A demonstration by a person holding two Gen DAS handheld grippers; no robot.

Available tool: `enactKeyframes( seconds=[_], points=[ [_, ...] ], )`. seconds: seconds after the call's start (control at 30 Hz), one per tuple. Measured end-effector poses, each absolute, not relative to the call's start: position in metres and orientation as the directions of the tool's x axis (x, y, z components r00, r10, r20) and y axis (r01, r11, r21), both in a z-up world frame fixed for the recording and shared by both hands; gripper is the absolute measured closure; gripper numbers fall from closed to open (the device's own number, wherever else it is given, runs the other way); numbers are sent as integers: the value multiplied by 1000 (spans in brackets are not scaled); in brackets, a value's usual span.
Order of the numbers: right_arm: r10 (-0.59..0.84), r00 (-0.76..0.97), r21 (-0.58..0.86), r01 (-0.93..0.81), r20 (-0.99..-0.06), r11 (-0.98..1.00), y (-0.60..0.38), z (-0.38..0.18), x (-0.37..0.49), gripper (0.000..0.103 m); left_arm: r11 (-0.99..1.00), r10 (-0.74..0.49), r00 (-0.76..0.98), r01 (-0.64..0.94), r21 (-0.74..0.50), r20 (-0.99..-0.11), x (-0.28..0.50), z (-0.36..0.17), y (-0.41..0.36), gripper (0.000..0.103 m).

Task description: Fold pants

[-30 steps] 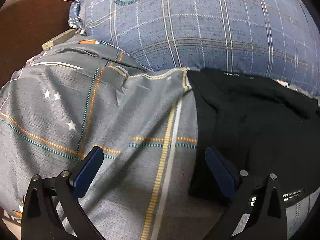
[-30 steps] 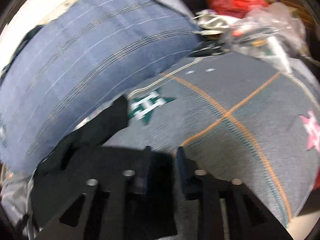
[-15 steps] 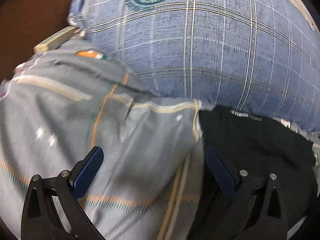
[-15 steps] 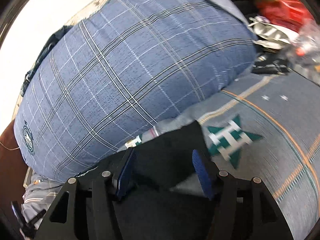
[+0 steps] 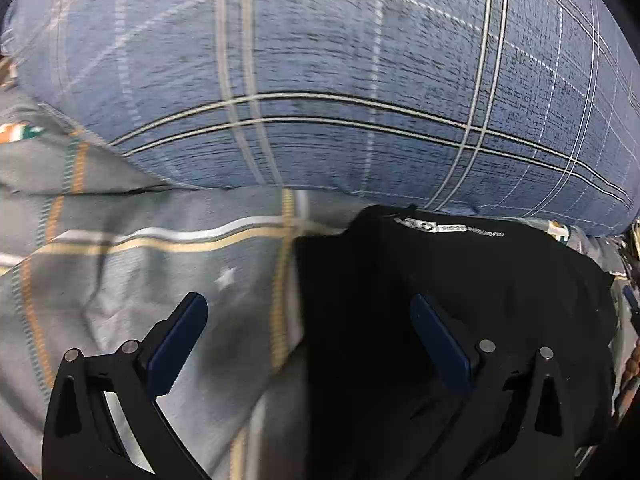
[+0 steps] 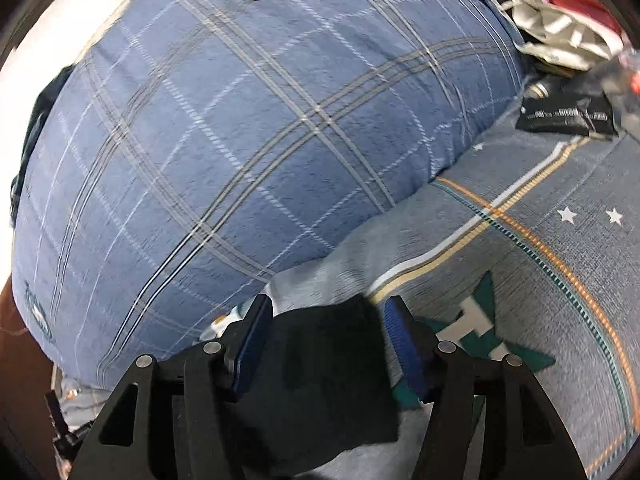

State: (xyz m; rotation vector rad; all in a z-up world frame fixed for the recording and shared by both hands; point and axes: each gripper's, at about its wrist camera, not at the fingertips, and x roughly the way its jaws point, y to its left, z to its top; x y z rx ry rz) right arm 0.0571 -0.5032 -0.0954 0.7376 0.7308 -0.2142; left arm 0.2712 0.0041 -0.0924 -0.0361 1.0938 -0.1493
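The black pants [image 5: 460, 272] lie on the grey patterned bedsheet [image 5: 140, 280], against a big blue plaid pillow [image 5: 340, 80]. A white printed label shows at their far edge. My left gripper [image 5: 308, 308] is open wide just above the sheet, with the pants' left edge between its fingers. In the right wrist view a corner of the pants [image 6: 332, 360] lies between the blue pads of my right gripper [image 6: 328, 312], which is open and not clamped on the cloth.
The blue plaid pillow [image 6: 240, 140] fills the far side in both views. A pile of red and white items [image 6: 568, 28] and a black packet [image 6: 564, 116] lie at the far right of the grey sheet [image 6: 540, 260].
Both grippers moved forward toward the pillow. My right gripper went from nearly shut to open, with the pants corner now lying between its pads. My left gripper stayed open.
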Motion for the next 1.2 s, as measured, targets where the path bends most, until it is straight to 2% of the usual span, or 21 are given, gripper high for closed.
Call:
enactKeyframes(
  seconds=[0.07, 0.13, 0.23, 0.3, 0.33, 0.37, 0.4, 0.43, 0.5, 0.63, 0.8, 0.9, 1.03, 1.13, 1.17, 1.2],
  points=[
    [104, 729, 559, 417, -677, 717, -510, -104, 62, 42, 984, -166, 448, 129, -120, -878, 275, -94, -4, 4],
    [122, 720, 566, 417, -684, 711, -512, -110, 68, 42, 972, -222, 437, 171, -162, -872, 275, -94, -12, 11],
    [106, 705, 546, 435, -701, 716, -512, -116, 78, 42, 960, -256, 382, 208, -187, -888, 282, -100, -25, 28],
    [96, 681, 518, 450, -726, 727, -508, -124, 86, 44, 961, -245, 356, 215, -176, -902, 284, -108, -32, 44],
    [99, 671, 508, 448, -735, 736, -505, -127, 90, 46, 963, -229, 361, 217, -158, -904, 285, -109, -35, 46],
    [92, 666, 491, 443, -740, 750, -501, -130, 93, 50, 965, -217, 371, 222, -141, -903, 285, -109, -37, 53],
    [74, 666, 473, 443, -742, 761, -497, -130, 94, 71, 963, -222, 384, 232, -139, -896, 284, -107, -37, 73],
    [76, 654, 461, 441, -753, 770, -494, -132, 97, 93, 961, -236, 390, 230, -154, -890, 284, -106, -36, 80],
    [77, 650, 452, 433, -756, 779, -489, -132, 97, 97, 940, -328, 392, 226, -255, -859, 281, -98, -27, 101],
    [50, 732, 473, 385, -680, 792, -483, -100, 81, 98, 914, -399, 445, 256, -313, -802, 263, -71, -10, 103],
    [33, 882, 598, 292, -471, 746, -490, -39, 26, 100, 860, -509, 568, 308, -406, -647, 222, -19, 27, 103],
    [3, 916, 594, 258, -401, 762, -490, -14, -8, 103, 843, -536, 615, 358, -401, -578, 194, -6, 40, 103],
    [-8, 933, 615, 245, -361, 749, -503, -7, -56, 103, 868, -495, 609, 308, -389, -620, 180, -27, 43, 103],
    [38, 919, 635, 241, -392, 734, -505, -19, -73, 103, 893, -443, 569, 210, -398, -693, 188, -47, 54, 103],
    [46, 911, 632, 247, -409, 734, -504, -24, -71, 99, 900, -429, 536, 183, -396, -727, 192, -56, 54, 102],
    [61, 904, 637, 249, -424, 730, -503, -28, -69, 98, 903, -421, 499, 159, -398, -757, 199, -63, 52, 97]
  ],
)
